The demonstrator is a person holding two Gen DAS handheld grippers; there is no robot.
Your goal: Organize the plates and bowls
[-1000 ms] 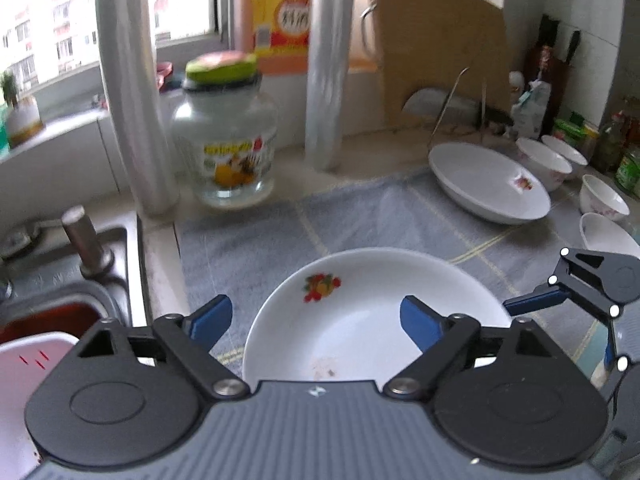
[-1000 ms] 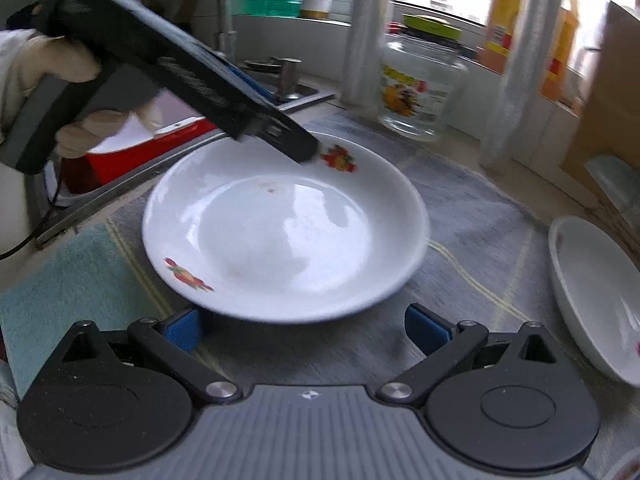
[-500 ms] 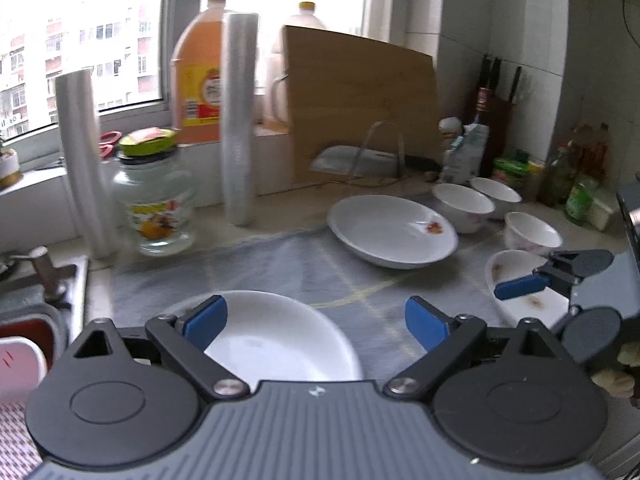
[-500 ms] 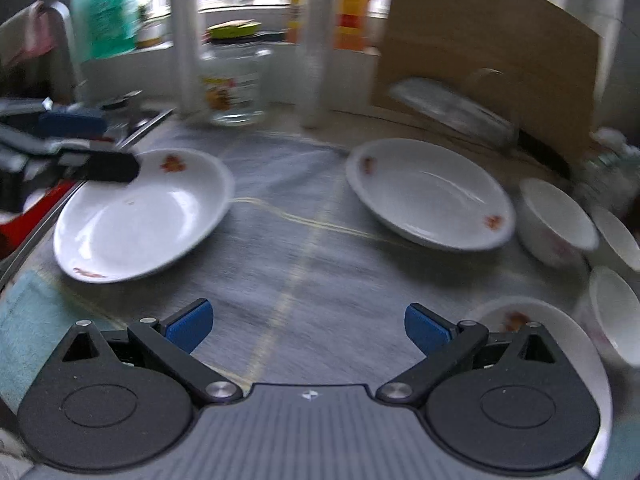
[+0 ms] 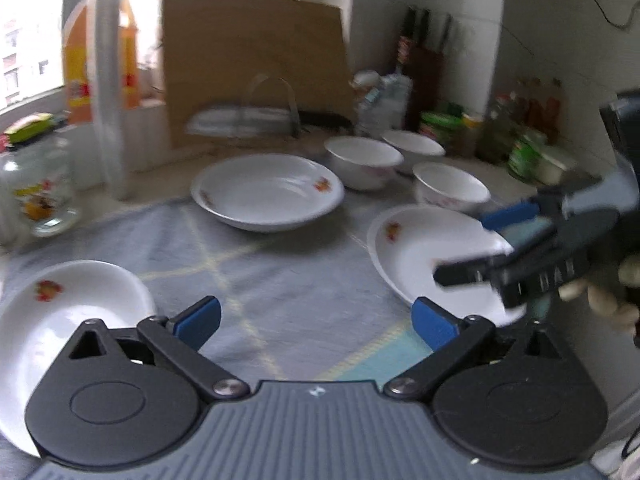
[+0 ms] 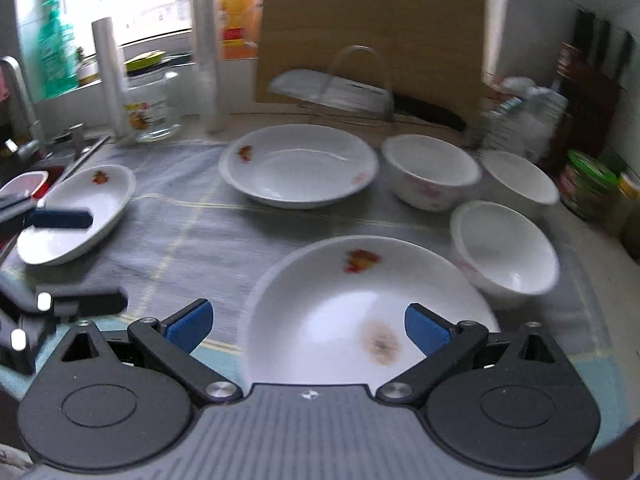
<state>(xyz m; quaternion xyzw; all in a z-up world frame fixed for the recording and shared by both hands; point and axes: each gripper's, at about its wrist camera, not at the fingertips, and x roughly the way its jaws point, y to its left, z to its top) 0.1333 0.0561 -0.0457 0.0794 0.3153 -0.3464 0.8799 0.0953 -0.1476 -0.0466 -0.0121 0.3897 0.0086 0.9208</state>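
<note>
On the near right of the grey mat, the right gripper point(image 6: 306, 326) is hovering with fingers spread wide and empty over the stained plate point(image 6: 360, 312), while the left gripper point(image 5: 316, 320) is hanging equally released, so a careless closing risks knocking the neighbouring bowl point(image 6: 504, 248).

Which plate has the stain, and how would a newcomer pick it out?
Start at the brown board leaning against the back wall, then come forward across the grey cloth, past the middle plate. The stained plate lies nearest, right before the right gripper. Only it carries a brownish smear on its inside.
</note>
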